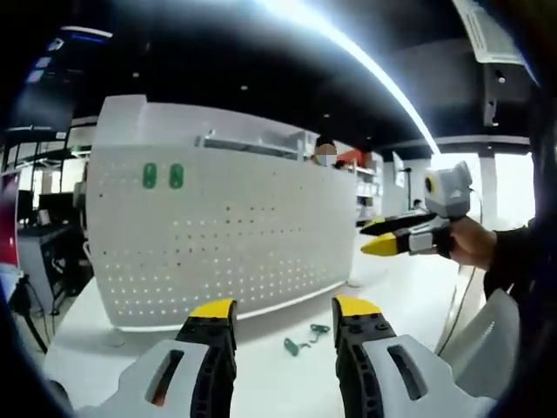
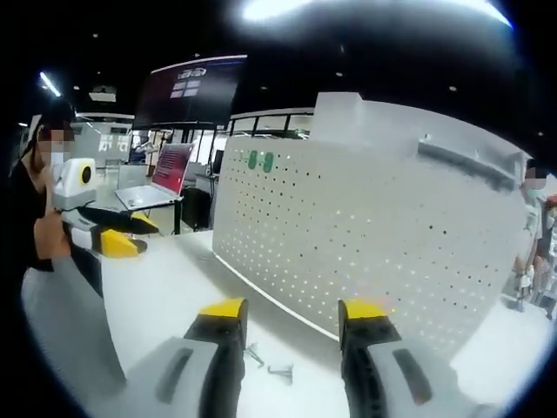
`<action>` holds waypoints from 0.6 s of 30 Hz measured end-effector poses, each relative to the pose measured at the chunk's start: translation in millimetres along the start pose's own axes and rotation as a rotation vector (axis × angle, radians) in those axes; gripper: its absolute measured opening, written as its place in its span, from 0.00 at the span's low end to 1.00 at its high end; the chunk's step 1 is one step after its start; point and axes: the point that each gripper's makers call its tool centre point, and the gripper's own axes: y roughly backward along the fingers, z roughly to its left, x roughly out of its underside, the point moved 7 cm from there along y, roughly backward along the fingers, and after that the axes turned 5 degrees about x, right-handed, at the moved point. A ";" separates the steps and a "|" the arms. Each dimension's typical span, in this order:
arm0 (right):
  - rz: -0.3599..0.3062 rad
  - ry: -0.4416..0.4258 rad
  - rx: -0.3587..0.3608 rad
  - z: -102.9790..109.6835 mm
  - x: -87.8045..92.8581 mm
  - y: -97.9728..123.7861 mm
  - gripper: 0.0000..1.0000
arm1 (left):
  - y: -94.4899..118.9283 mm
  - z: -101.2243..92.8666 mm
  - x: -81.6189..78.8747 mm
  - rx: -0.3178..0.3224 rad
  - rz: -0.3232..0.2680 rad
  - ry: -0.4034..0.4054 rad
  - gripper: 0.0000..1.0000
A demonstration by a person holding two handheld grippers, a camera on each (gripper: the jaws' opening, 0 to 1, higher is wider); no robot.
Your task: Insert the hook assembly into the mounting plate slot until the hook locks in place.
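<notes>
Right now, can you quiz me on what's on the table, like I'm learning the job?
1. True or false: two green hooks already hang on the pegboard.
2. Where is the loose green hook? A) on the table between the left gripper jaws' view B) on the pegboard C) in the right gripper
3. Fill in: both grippers' jaws stand ____.

Key: 1 true; 2 A; 3 open.
</notes>
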 end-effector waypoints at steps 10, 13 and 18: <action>0.117 0.051 -0.102 5.7 37.3 -29.7 0.40 | -0.3 0.3 2.7 -0.006 0.019 -0.007 0.44; 0.143 0.067 -0.124 7.0 50.8 -40.4 0.40 | -0.7 0.8 3.4 -0.005 0.023 -0.007 0.44; 0.178 0.084 -0.182 16.2 68.0 -60.2 0.40 | -1.1 1.6 3.8 -0.006 0.024 -0.003 0.45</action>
